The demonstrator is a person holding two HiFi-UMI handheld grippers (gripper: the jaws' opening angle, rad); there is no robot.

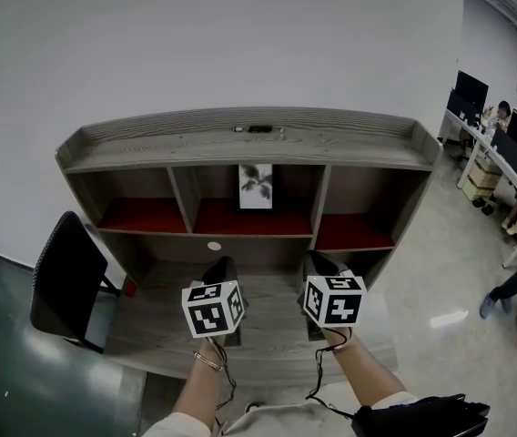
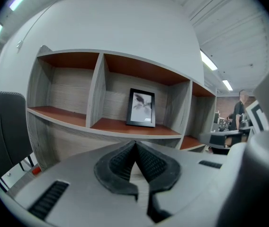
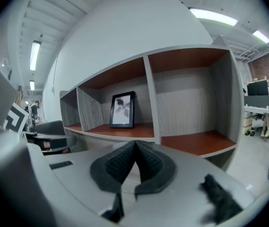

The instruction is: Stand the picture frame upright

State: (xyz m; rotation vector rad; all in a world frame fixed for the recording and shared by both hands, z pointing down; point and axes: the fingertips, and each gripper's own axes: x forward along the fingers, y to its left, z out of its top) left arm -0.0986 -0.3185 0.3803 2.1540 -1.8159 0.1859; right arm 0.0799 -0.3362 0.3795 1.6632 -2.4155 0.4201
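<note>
Grey wood desk (image 1: 149, 330) with a red-floored hutch (image 1: 249, 146) on top, and your picture frame (image 1: 256, 187) is sitting in the hutch's middle cubby, already looking upright to me. I'd guess it's light and stiff but tippy, with a slick, breakable front, so pinch the black side edges low down and stay off the face. Your left gripper (image 2: 135, 144) and right gripper (image 3: 135, 144) are both pressed together on nothing, hovering over the desk well short of the frame.
</note>
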